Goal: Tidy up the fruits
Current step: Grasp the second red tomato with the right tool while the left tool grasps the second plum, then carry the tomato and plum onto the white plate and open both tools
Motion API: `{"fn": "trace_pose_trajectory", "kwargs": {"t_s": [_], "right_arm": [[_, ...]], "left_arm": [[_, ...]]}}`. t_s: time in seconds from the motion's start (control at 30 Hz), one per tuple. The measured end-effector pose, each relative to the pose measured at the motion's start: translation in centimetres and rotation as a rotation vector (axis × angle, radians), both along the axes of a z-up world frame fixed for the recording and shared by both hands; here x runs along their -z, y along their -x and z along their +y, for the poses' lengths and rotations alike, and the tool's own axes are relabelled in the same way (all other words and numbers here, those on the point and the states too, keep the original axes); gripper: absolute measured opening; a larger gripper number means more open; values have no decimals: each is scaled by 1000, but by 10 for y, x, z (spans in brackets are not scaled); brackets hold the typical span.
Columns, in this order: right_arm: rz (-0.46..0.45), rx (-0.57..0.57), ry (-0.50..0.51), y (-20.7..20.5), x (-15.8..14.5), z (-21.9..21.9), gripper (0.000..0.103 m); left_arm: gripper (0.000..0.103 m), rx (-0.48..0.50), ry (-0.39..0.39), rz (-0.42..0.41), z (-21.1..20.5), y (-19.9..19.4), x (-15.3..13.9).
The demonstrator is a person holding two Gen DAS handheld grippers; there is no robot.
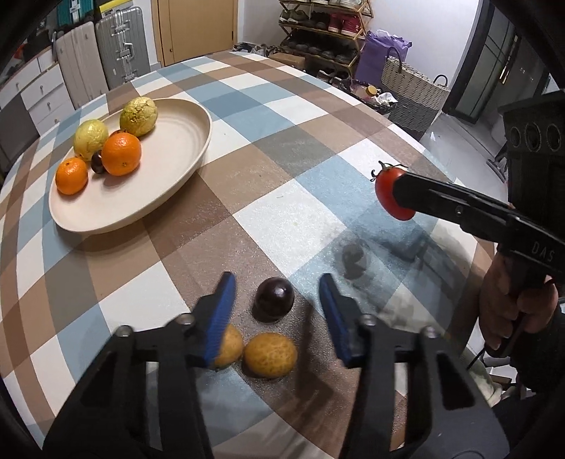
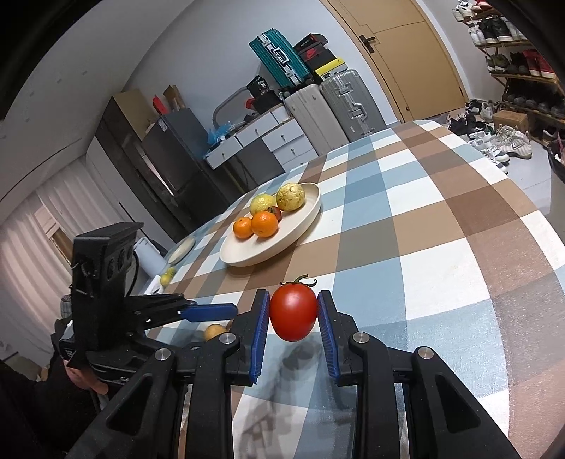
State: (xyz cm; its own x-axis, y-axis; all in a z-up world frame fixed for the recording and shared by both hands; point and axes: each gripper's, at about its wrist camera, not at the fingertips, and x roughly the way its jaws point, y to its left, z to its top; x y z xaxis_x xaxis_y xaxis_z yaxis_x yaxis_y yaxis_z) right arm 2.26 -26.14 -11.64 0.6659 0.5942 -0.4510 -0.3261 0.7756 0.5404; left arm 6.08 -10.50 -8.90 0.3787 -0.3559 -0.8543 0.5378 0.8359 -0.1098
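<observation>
My left gripper (image 1: 276, 282) points down at the checked tablecloth, its blue pads either side of a dark plum (image 1: 274, 298) without touching it. Two yellow-orange fruits (image 1: 270, 355) lie just nearer, one partly behind the left finger (image 1: 220, 317). My right gripper (image 2: 293, 312) is shut on a red tomato (image 2: 293, 310), held above the cloth; the tomato (image 1: 386, 194) also shows at the right in the left wrist view. A cream oval plate (image 1: 166, 169) at the far left holds two oranges (image 1: 121, 153), two yellow-green fruits (image 1: 138, 111) and a small dark plum (image 1: 97, 162).
A small plate (image 2: 182, 249) and a yellow fruit (image 2: 167, 277) sit near the table's left edge. Beyond the table stand suitcases (image 2: 339, 102), drawers, a shoe rack (image 1: 317, 31) and a woven basket (image 1: 413, 88). A hand (image 1: 508, 307) grips the right tool.
</observation>
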Motion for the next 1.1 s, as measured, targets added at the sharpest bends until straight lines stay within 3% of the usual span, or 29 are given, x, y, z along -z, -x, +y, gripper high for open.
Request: {"fn": "trace_pose_trajectory", "kwargs": {"t_s": [0.17, 0.3, 0.7, 0.97, 1.1], "right_arm": [[1, -1, -19, 1, 0, -3, 28], [-4, -2, -19, 2, 0, -2, 28], [-6, -11, 14, 2, -5, 5, 28], [3, -55, 36, -8, -10, 22, 28], [-2, -89, 53, -20, -16, 35, 28]], "left_arm": [[20, 19, -5, 10, 1, -2, 1], [20, -18, 48, 38, 10, -8, 0], [20, -23, 87, -43, 18, -2, -25], [20, -96, 177, -52, 48, -12, -34], [20, -194, 204, -97, 72, -22, -40]]}}
